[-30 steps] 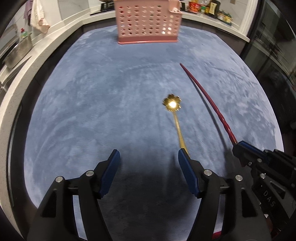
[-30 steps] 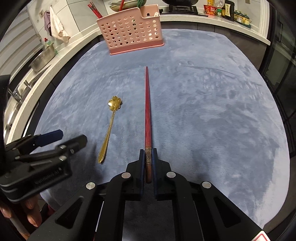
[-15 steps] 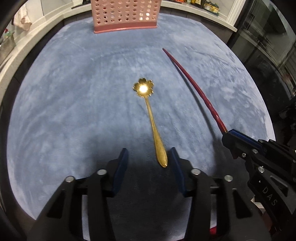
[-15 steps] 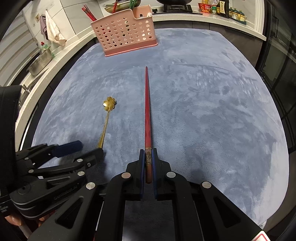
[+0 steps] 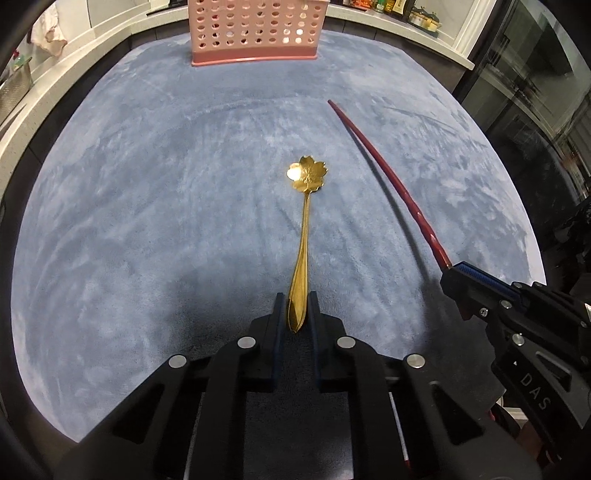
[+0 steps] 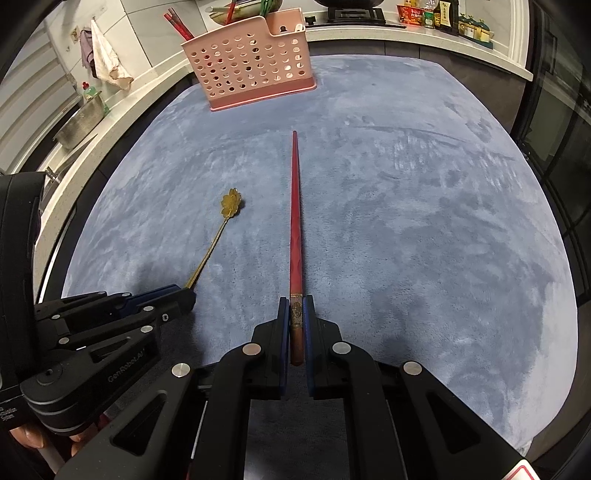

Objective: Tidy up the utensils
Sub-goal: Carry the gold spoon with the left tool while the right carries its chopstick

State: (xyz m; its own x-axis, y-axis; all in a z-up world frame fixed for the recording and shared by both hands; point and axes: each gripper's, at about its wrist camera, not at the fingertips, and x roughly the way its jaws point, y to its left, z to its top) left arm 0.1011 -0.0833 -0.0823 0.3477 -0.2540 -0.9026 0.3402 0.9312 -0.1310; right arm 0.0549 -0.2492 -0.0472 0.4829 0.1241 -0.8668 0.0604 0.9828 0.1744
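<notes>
A gold spoon (image 5: pixel 303 229) with a flower-shaped bowl lies on the blue-grey mat (image 5: pixel 147 184), bowl pointing away from me. My left gripper (image 5: pixel 296 294) is closing, and its pads sit against the spoon's handle end, which rests on the mat. The spoon (image 6: pixel 214 242) and the left gripper (image 6: pixel 186 293) also show in the right wrist view. My right gripper (image 6: pixel 296 299) is shut on the thick end of a long red chopstick (image 6: pixel 295 221), whose tip points toward the pink perforated basket (image 6: pixel 251 62). In the left wrist view the chopstick (image 5: pixel 384 170) runs to the right gripper (image 5: pixel 448 271).
The pink basket (image 5: pixel 255 33) stands at the mat's far edge with red chopsticks (image 6: pixel 177 26) and other utensils in it. A white counter (image 6: pixel 406 33) with bottles runs behind. A metal pot (image 6: pixel 79 122) and a hanging cloth (image 6: pixel 105 55) are at the left.
The left gripper's jaws have narrowed from wide apart to touching the spoon handle, and the gripper has shifted so the spoon lies between them. The right gripper and chopstick have stayed put.
</notes>
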